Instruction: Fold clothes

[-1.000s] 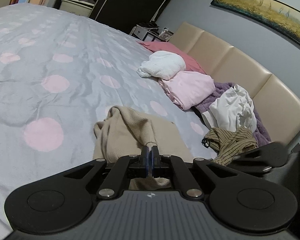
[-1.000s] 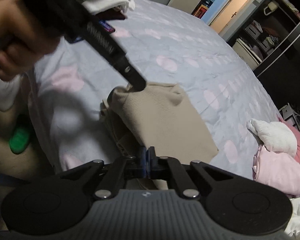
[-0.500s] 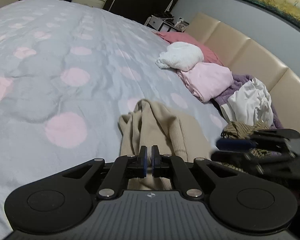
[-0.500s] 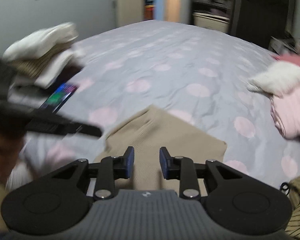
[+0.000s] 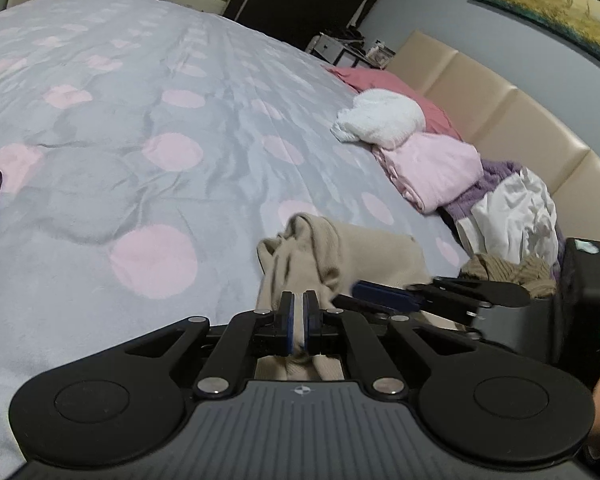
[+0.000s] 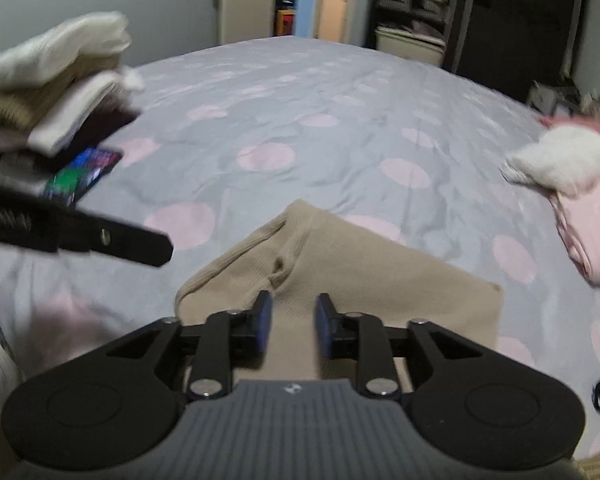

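Right wrist view takes in the grey bed cover (image 6: 340, 92) with its pink dots, which serves as the folding surface. At its near edge lies the beige ribbed garment (image 6: 364, 276), doubled into a rough rectangle with 1 bunched corner toward the middle of the bed. A stack of folded clothes (image 6: 56, 92) sits at the left, probably parked clear of the work, and a phone (image 6: 86, 174) lies just beside it. At the right, a white bundle (image 6: 568, 160) rests on a pink folded piece (image 6: 592, 224), and the left wrist view shows more crumpled clothes (image 5: 512, 216) near the headboard, likely waiting their turn. The right gripper (image 6: 292, 324) hovers low over the beige garment with its fingers apart, grasping nothing. The left gripper (image 5: 299, 322) is clenched on a pinch of the same beige cloth, seemingly to anchor or lift that edge while the fold is shaped.
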Demonstrator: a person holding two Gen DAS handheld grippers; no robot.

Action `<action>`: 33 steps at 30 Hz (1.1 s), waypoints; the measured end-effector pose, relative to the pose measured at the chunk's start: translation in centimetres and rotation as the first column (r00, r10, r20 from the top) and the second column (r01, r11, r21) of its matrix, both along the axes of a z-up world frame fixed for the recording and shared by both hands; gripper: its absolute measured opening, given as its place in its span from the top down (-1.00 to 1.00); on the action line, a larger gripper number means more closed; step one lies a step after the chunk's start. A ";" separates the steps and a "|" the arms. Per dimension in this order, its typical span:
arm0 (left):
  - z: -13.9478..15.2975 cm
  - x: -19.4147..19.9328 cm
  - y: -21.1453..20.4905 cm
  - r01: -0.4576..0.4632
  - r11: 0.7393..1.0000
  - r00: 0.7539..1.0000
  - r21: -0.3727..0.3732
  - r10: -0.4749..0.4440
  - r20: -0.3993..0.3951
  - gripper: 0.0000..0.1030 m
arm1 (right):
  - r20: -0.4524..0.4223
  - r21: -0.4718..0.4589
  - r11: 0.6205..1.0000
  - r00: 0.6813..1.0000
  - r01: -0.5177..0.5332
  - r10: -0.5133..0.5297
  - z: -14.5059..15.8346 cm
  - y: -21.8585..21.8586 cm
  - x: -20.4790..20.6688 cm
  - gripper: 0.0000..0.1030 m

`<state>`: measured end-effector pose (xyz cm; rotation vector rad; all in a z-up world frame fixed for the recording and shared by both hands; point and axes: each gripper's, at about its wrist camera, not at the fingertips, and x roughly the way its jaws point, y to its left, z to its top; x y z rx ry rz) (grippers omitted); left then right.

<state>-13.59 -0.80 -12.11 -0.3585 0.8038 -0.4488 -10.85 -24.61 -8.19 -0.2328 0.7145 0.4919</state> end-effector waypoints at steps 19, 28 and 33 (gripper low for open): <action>-1.6 7.2 0.2 0.095 0.977 0.933 -0.192 -0.154 -0.324 -0.36 | -0.570 0.378 0.889 0.822 0.261 0.001 0.3 -17.6 6.8 -0.86; -4.4 9.6 0.6 0.063 0.950 0.882 -0.307 -0.197 -0.428 -0.43 | -0.655 0.468 0.820 0.752 0.330 0.072 -3.7 -18.8 7.9 -0.86; -6.1 10.6 0.6 0.056 0.953 0.865 -0.298 -0.195 -0.462 -0.44 | -0.683 0.515 0.766 0.724 0.385 0.095 -5.1 -19.9 8.0 -0.86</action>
